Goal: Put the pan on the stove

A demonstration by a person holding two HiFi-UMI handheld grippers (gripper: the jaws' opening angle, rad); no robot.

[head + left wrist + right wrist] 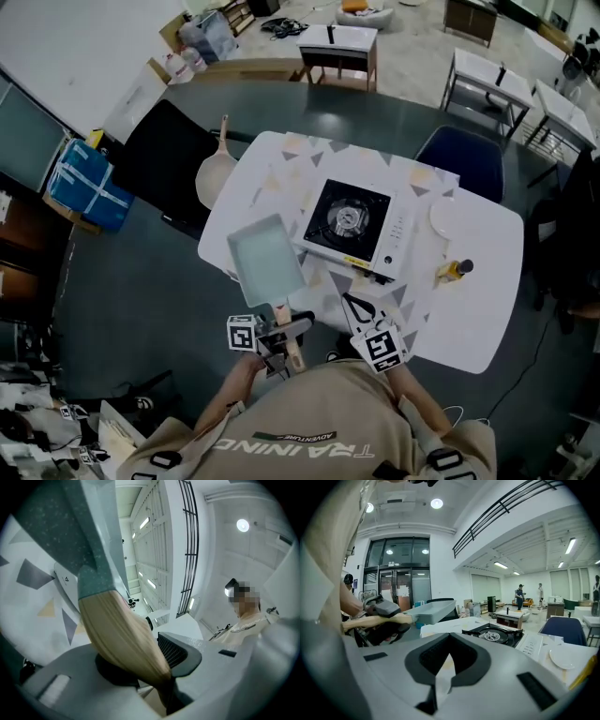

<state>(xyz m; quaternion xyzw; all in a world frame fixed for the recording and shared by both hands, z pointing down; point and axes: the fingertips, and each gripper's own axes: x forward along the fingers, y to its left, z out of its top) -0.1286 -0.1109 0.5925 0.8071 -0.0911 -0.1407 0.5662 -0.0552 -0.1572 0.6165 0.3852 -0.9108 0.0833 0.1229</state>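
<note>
**Clothing and hand-held gear**

Sand-coloured shirt (319, 427) with loose sleeves. Dark block lettering, "TRAINING", runs across the chest, with a smaller printed line beside it. Dark strap loops (164, 460) sit at both shoulders. The left gripper (296, 325) and right gripper (353, 302) have pale grey moulded shells and black ribbed pads (171, 649). Each carries a white cube (242, 333) printed with black square markers.

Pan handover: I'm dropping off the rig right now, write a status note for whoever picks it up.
Left gripper: shut on the pan's wooden handle.
Right gripper: shut, empty, in front of the stove.
Pan: held at the stove's left in the head view, not on the burner.
Done: pan grasped.
Left: carry it onto the burner, set it down, release.
</note>
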